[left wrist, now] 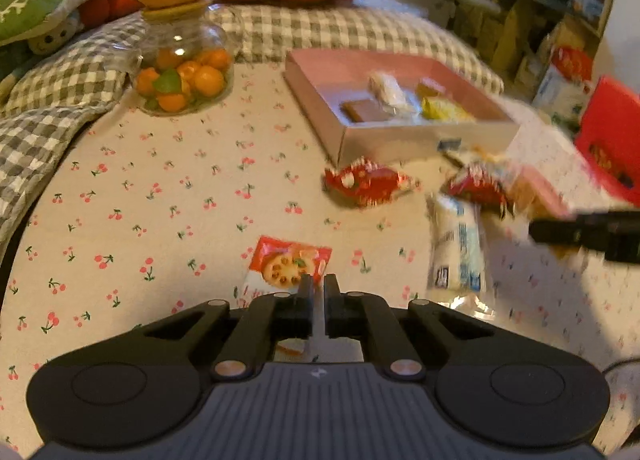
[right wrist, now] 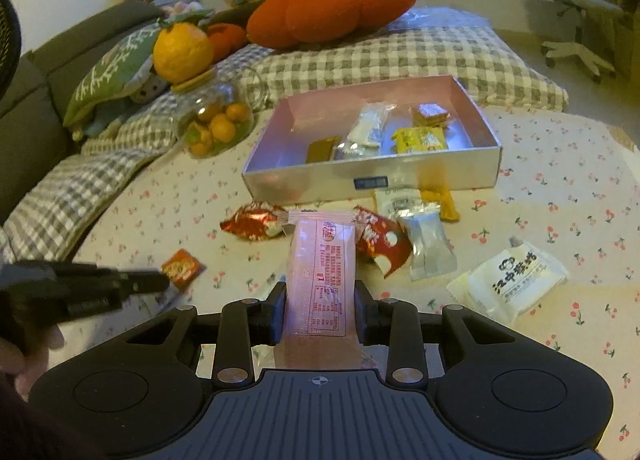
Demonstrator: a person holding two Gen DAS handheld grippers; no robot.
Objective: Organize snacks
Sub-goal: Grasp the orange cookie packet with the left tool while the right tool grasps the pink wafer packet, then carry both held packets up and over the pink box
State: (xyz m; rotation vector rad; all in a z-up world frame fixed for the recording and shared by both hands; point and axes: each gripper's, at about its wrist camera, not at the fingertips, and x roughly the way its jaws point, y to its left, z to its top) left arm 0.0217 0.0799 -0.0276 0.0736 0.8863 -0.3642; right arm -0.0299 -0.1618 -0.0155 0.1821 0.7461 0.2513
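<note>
1. Cherry-print cloth [right wrist: 560,187] covers the surface; grey checked bedding [right wrist: 400,55], a red plush cushion [right wrist: 332,11] and a glass jar of small oranges [left wrist: 182,71] lie along its far side.
2. Open pink box [right wrist: 440,175] stands on the cloth and holds a brown packet [right wrist: 322,147], a white packet [right wrist: 366,125], a yellow packet [right wrist: 420,139] and a small orange-brown one [right wrist: 432,113].
3. Right tongs [right wrist: 320,312]: closed on a long pink sachet [right wrist: 320,260], pads pressing both long edges, sachet raised off the cloth and pointing toward the box.
4. Left tongs [left wrist: 319,300]: drawn fully together over a red-and-white biscuit packet [left wrist: 288,268] that lies on the cloth; a thin edge of it shows between the pads, so the packet appears pinched.
5. Loose snacks in front of the box: two red foil wrappers [right wrist: 252,221], a silver packet [right wrist: 430,244], a white pouch with black lettering [right wrist: 508,280].
</note>
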